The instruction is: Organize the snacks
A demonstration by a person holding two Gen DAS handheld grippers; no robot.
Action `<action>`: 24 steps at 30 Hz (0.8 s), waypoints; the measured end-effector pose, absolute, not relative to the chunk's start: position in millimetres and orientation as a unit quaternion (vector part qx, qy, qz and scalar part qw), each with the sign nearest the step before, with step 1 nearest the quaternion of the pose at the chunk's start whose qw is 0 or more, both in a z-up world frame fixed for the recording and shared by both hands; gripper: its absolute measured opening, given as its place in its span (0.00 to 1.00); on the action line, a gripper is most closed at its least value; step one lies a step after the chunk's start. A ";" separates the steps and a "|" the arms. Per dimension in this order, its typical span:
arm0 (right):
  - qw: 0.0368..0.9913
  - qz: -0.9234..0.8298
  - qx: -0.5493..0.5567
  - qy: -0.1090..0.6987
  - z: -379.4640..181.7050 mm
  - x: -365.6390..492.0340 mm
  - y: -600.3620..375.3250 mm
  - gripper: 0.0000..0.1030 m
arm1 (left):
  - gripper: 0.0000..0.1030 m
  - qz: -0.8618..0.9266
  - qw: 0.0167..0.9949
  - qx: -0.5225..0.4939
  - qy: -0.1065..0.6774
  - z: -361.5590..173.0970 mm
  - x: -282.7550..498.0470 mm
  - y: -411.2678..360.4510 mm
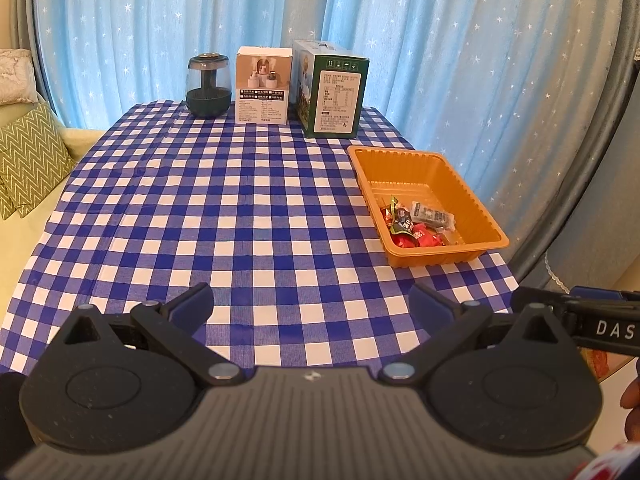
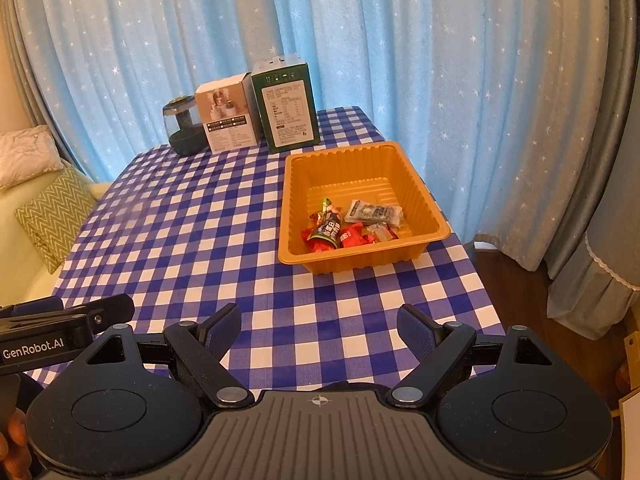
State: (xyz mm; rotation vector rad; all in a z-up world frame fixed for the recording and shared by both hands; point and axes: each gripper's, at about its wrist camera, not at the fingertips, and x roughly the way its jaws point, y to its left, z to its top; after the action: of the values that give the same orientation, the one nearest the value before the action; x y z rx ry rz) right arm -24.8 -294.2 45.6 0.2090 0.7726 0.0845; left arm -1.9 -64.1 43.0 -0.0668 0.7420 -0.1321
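Observation:
An orange plastic tray [image 1: 486,216] [image 2: 424,196] sits on the right side of the blue-and-white checked table [image 1: 224,216] [image 2: 180,232]. Several wrapped snacks [image 1: 416,226] [image 2: 344,226] lie in its near half: red wrappers, a dark one and a clear grey packet. My left gripper [image 1: 310,304] hangs open over the table's near edge, with nothing between its fingers. My right gripper [image 2: 320,320] is also open and empty, short of the tray. Each gripper shows at the edge of the other's view.
At the table's far edge stand a dark glass jar [image 1: 208,86] [image 2: 182,130], a white box [image 1: 264,86] [image 2: 228,114] and a green box [image 1: 332,88] [image 2: 286,108]. Blue starred curtains hang behind. A sofa with cushions [image 1: 28,160] [image 2: 52,216] lies left; bare floor [image 2: 512,280] right.

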 end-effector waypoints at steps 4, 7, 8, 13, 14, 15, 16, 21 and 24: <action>0.920 0.040 0.103 0.376 44.5 -25.1 -294.1 0.82 | 1.00 -0.063 0.929 -0.033 0.362 42.7 -1.8 -65.0; 0.920 0.040 0.104 0.377 43.7 -24.9 -294.2 0.82 | 1.00 -0.063 0.929 -0.033 0.362 42.2 -2.1 -65.1; 0.920 0.040 0.104 0.376 43.9 -24.9 -294.4 0.82 | 1.00 -0.064 0.929 -0.033 0.362 42.2 -1.8 -64.9; 0.920 0.039 0.104 0.376 43.6 -24.8 -294.4 0.82 | 1.00 -0.065 0.929 -0.034 0.363 41.4 -2.2 -65.3; 0.920 0.039 0.104 0.376 43.8 -24.7 -294.6 0.82 | 1.00 -0.065 0.929 -0.033 0.362 40.4 -2.9 -65.9; 0.920 0.039 0.104 0.376 43.7 -24.7 -294.6 0.82 | 1.00 -0.065 0.929 -0.033 0.362 39.0 -3.2 -66.6; 0.920 0.040 0.104 0.376 43.7 -24.7 -294.7 0.82 | 1.00 -0.066 0.929 -0.033 0.362 38.3 -3.7 -66.8; 0.920 0.040 0.104 0.376 43.6 -24.6 -295.0 0.82 | 1.00 -0.066 0.929 -0.033 0.363 36.5 -4.0 -67.5; 0.920 0.039 0.104 0.376 43.5 -24.6 -295.2 0.82 | 1.00 -0.066 0.929 -0.033 0.363 36.4 -4.0 -67.6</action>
State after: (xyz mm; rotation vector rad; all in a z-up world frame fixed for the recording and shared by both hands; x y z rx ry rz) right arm -24.6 -295.2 43.5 0.2139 0.7736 0.0808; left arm -4.0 -67.6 36.4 -0.0671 0.7442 -0.1350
